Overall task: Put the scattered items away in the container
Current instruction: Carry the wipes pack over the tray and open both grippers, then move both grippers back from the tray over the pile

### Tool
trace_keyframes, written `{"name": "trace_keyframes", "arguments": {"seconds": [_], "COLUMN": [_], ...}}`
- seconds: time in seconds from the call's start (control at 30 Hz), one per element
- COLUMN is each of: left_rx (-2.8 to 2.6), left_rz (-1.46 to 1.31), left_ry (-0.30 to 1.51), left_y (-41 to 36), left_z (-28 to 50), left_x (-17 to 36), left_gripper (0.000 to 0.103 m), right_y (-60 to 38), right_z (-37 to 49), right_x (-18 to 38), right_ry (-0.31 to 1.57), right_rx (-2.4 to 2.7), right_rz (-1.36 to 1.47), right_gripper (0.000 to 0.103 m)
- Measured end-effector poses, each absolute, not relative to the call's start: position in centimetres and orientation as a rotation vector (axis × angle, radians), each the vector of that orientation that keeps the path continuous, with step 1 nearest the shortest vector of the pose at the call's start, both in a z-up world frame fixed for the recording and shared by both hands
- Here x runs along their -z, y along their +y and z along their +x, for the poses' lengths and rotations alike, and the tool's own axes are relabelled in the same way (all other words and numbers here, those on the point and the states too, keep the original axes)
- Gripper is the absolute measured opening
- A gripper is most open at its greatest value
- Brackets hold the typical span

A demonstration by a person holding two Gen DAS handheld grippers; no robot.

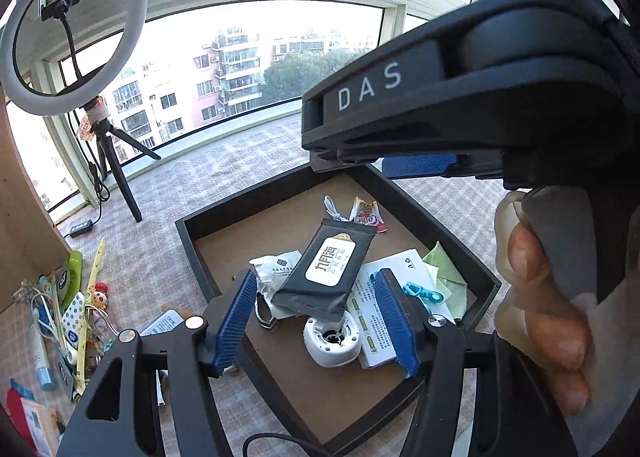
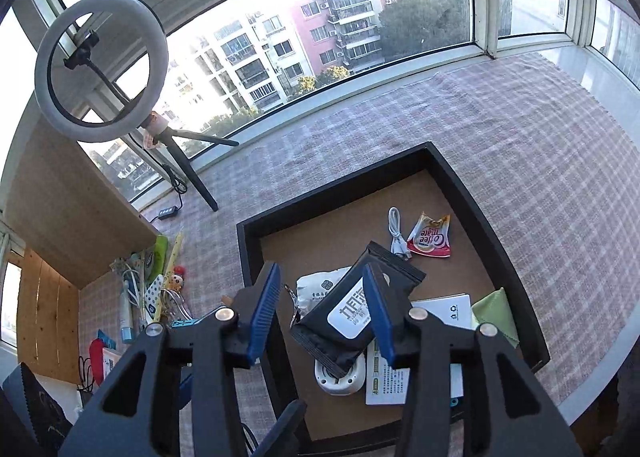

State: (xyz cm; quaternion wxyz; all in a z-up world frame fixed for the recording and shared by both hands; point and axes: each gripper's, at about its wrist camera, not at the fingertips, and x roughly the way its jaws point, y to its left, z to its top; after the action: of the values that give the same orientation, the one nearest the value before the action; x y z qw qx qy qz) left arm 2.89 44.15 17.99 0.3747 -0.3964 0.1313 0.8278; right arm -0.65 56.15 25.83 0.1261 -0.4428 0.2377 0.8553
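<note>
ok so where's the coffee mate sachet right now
The coffee mate sachet lies in the far part of the tray, just right of the white cable and beyond the black wipes pack.

Bright daylight thru window (image 2: 320, 37), sky blown out; heavy fisheye bend at edges, dark corner vignette; ctr sharp.

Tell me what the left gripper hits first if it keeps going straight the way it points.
Most likely the black wipes pack, lying in the tray between the open left gripper fingers; depth is hard to judge.
</note>
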Motion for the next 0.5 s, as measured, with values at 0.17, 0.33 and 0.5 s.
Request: {"name": "trace_keyframes", "arguments": {"seconds": [0.17,0.33,0.5], "left_rx": [-2.110,-2.127,-2.170], "left_rz": [-1.062,-1.153,-1.236], "left_ry": [0.328,0.309,0.287], "left_y": [42.4,38.7,32.7], "left_z": [2.6,2.3,1.6], "left_x": [-17.0,-15.5,-14.0], "left_gripper": [0.059,0.059,0.059], "right_y": [54.6,52.9,50.7], "right_z": [-0.6,-0.2,0.9], "right_x": [-25.5,-23.6,-20.7], "right_ry": [0.596,0.611,0.603], "right_rx": [-2.532,-2.558,-2.555], "right_rz": [-1.261,-1.279,-1.275], "right_gripper": [0.052,0.052,0.052]}}
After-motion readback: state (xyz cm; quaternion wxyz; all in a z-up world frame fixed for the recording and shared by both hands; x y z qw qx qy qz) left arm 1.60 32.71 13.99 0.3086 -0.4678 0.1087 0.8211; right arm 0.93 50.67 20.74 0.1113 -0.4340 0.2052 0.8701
